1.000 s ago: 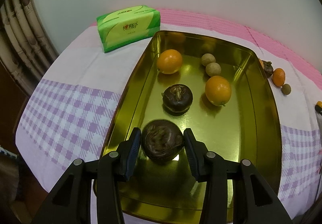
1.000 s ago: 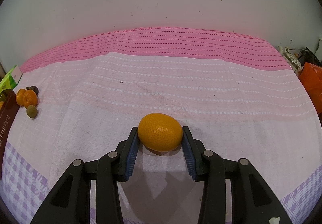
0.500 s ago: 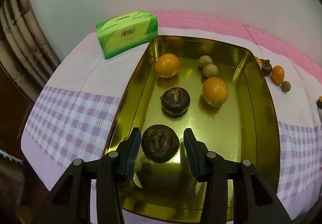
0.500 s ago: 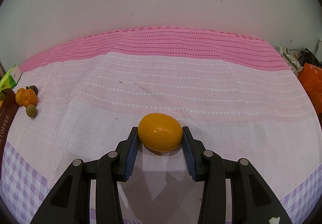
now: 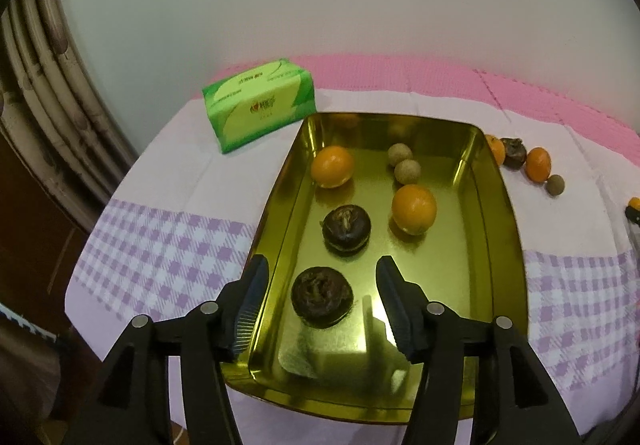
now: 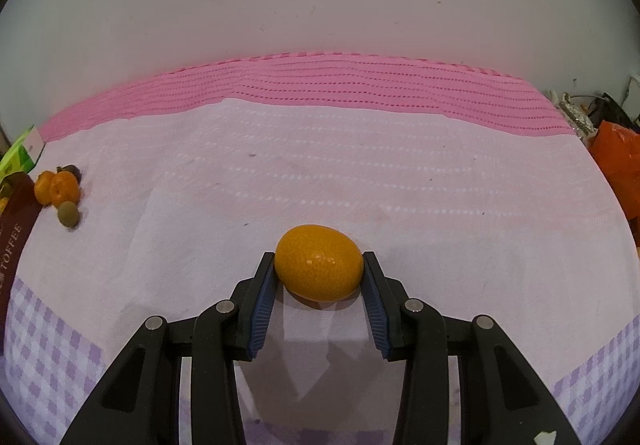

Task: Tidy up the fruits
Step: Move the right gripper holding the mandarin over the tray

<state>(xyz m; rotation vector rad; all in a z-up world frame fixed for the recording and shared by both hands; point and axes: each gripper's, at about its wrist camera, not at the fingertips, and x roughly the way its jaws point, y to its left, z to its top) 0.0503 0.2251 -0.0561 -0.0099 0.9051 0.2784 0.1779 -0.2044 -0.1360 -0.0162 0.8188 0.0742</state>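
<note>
Gold tray (image 5: 496, 229); dark-brown fruit (image 5: 322, 295); orange fruit (image 6: 319, 263); green box (image 5: 260, 103); cloth (image 6: 360, 173) white, pink band, lilac check.

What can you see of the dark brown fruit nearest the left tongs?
The round, dark brown fruit has a wrinkled, dried-looking top with a paler crumpled centre. It sits upright on the floor of the shiny gold metal tray, near its front end, mirrored faintly in the metal. The left tongs have just been opening; their pads stand clear of it on both sides.
</note>
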